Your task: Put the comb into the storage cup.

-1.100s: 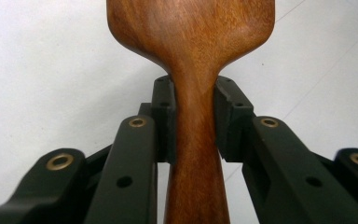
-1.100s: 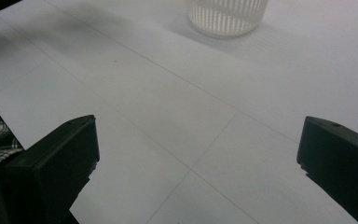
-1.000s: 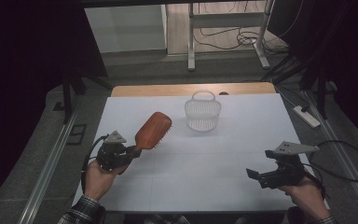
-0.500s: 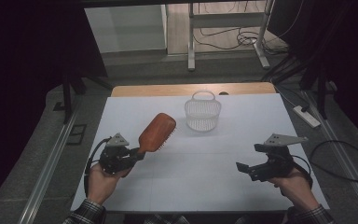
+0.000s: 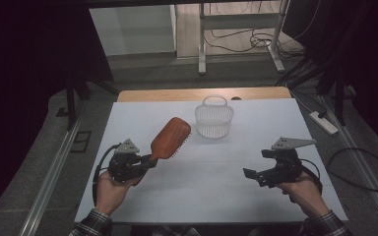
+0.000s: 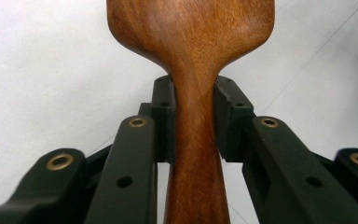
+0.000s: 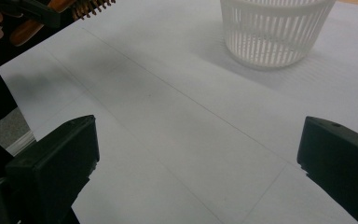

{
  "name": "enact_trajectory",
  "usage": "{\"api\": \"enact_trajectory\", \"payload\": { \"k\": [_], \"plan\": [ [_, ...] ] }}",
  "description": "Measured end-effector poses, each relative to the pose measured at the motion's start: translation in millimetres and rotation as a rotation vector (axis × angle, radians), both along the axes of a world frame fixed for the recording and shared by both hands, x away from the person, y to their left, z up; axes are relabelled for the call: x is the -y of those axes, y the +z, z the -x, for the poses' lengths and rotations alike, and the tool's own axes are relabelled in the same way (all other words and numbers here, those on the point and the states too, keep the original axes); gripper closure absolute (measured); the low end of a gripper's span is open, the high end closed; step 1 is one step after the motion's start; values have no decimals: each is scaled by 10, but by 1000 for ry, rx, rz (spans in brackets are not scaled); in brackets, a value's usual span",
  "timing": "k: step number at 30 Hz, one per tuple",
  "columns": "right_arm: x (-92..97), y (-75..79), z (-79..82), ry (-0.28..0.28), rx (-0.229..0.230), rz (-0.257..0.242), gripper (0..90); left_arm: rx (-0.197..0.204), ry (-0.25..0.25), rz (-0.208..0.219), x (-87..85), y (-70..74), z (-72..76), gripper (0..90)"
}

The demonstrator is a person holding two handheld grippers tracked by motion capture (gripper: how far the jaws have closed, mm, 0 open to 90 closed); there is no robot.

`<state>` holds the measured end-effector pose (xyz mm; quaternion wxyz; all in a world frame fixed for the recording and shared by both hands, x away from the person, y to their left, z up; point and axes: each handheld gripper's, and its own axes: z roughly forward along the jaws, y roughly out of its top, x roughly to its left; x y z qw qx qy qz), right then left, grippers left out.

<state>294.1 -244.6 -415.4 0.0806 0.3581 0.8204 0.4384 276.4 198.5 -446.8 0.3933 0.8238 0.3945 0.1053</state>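
Observation:
A wooden hairbrush (image 5: 170, 138) with a brown paddle head is held above the white table at the left, its head angled up toward the basket and its bristles facing down. My left gripper (image 5: 146, 161) is shut on the brush's handle (image 6: 196, 135), with both black pads pressed against its narrow neck. A white slatted plastic basket (image 5: 213, 117) with a handle stands upright at the back centre of the table. My right gripper (image 5: 252, 174) hovers open over the right front of the table with nothing between its fingers (image 7: 56, 163). The basket (image 7: 275, 28) lies ahead of it.
The white table top (image 5: 211, 187) has a bare wooden strip (image 5: 177, 95) along its far edge. A power strip (image 5: 324, 123) and cables (image 5: 364, 167) lie on the floor to the right. Metal rails (image 5: 49, 182) run along the left.
My right gripper has moved left, toward the middle of the table. My left gripper, with the brush in it, has shifted slightly to the right.

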Motion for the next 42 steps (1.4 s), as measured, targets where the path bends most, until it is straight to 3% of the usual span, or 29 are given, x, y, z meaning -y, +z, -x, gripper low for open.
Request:
{"api": "enact_trajectory", "payload": {
  "k": [26,42],
  "plan": [
    [-335,21,-140,46,-37,-33,0,39,-55,62,176,101,-40,720],
    [-570,97,-242,61,-27,-63,0,51,-89,81,343,140,-79,720]
  ]
}}
